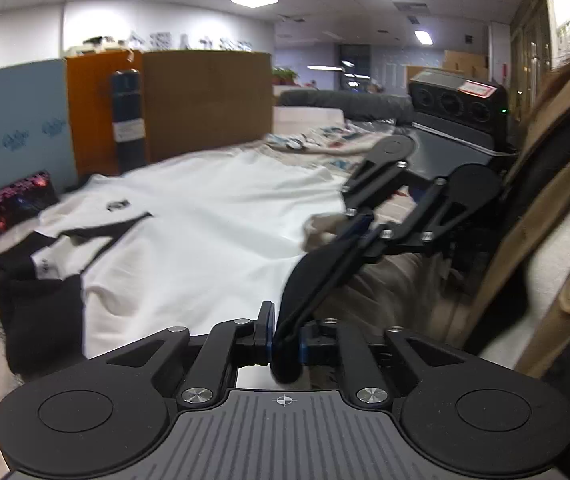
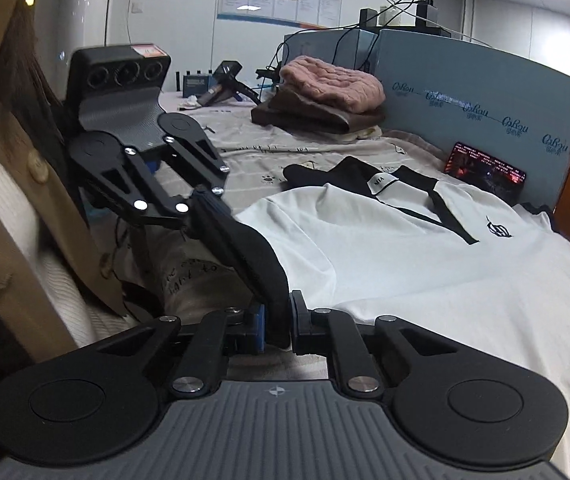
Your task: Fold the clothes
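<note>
A white polo shirt with black collar and black sleeves lies spread on the patterned sheet; it also shows in the right wrist view. One black sleeve is stretched between both grippers. My left gripper is shut on one end of that sleeve. My right gripper is shut on its other end, close in front of the left one. In the right wrist view the right gripper pinches the black sleeve and the left gripper holds the far end.
A pile of folded clothes with a pink knit on top sits at the back. Blue partition panels and a cardboard box border the bed. A dark box lies by the panel. The person's tan coat is close beside the grippers.
</note>
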`<action>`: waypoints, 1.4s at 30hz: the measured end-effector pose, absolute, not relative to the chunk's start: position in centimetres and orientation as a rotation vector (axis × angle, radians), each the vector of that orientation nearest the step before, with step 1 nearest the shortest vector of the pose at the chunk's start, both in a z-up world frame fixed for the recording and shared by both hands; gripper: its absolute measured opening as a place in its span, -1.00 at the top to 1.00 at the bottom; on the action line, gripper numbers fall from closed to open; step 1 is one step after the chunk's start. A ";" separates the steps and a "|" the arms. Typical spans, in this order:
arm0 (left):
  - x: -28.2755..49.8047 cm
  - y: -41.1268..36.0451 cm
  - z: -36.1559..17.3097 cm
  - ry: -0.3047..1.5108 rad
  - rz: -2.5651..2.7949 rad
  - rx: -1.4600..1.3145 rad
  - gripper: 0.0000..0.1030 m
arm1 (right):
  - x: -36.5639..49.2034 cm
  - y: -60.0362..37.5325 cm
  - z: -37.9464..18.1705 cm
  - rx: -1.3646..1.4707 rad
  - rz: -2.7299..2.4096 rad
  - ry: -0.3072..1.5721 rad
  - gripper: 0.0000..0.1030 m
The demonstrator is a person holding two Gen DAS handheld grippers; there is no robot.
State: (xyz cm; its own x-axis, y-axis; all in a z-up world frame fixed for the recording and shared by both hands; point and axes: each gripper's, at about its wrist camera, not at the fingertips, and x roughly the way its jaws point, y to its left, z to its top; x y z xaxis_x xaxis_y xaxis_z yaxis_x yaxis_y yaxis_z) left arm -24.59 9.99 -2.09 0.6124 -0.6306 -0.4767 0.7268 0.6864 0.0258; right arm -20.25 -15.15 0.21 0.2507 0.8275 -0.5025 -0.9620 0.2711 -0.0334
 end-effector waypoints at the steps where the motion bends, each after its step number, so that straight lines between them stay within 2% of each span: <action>1: -24.4 9.8 -2.3 0.470 -0.781 0.236 0.55 | -20.2 -15.2 0.2 -0.365 1.261 0.431 0.79; 5: -24.3 9.7 -2.9 0.480 -0.797 0.242 0.55 | -20.0 -15.7 0.0 -0.296 1.272 0.444 0.79; 6: -24.2 9.8 -2.9 0.482 -0.801 0.229 0.62 | -20.0 -15.9 0.0 -0.281 1.269 0.443 0.76; 7: -24.1 10.1 -2.9 0.481 -0.800 0.214 0.79 | -20.0 -16.2 0.0 -0.268 1.262 0.437 0.62; 8: -24.0 10.3 -2.7 0.476 -0.794 0.197 0.79 | -20.1 -16.5 0.2 -0.264 1.246 0.424 0.18; 10: -23.5 11.2 -2.4 0.458 -0.762 0.136 0.79 | -20.3 -17.5 0.7 -0.269 1.197 0.391 -0.26; 18: -20.2 13.0 -0.6 0.388 -0.677 -0.062 0.79 | -19.1 -22.4 0.2 -0.380 0.919 0.517 -0.25; 25: -16.8 14.2 0.4 0.373 -0.570 -0.211 0.79 | -17.8 -26.7 -0.1 -0.348 0.800 0.618 -0.24; 27: -16.0 14.3 0.7 0.368 -0.551 -0.226 0.79 | -17.3 -27.8 0.0 -0.337 0.770 0.634 -0.12; 28: -15.6 14.2 0.8 0.368 -0.545 -0.221 0.79 | -17.1 -28.3 0.0 -0.332 0.755 0.642 0.22; 29: -15.3 14.1 0.8 0.370 -0.541 -0.213 0.79 | -16.8 -28.9 0.0 -0.327 0.740 0.650 0.70; 30: -14.9 14.0 0.8 0.371 -0.536 -0.202 0.79 | -16.4 -29.3 0.3 -0.314 0.727 0.645 0.82; 32: -14.1 13.9 1.3 0.358 -0.524 -0.174 0.79 | -15.4 -30.6 1.3 -0.235 0.730 0.592 0.89; 36: -11.8 13.7 2.6 0.326 -0.501 -0.107 0.79 | -12.3 -31.7 3.6 -0.164 0.726 0.497 0.90; 42: -6.5 13.0 2.1 0.416 -0.514 0.010 0.79 | -6.3 -30.7 2.1 -0.171 0.711 0.561 0.90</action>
State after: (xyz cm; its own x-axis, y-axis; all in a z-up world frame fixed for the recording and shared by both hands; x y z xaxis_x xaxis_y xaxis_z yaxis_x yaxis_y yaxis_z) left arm -6.55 12.97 2.14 0.7892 -0.4754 -0.3889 0.4792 0.8726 -0.0942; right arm -6.28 -30.71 2.09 0.6182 0.5702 -0.5410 -0.6592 0.7510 0.0382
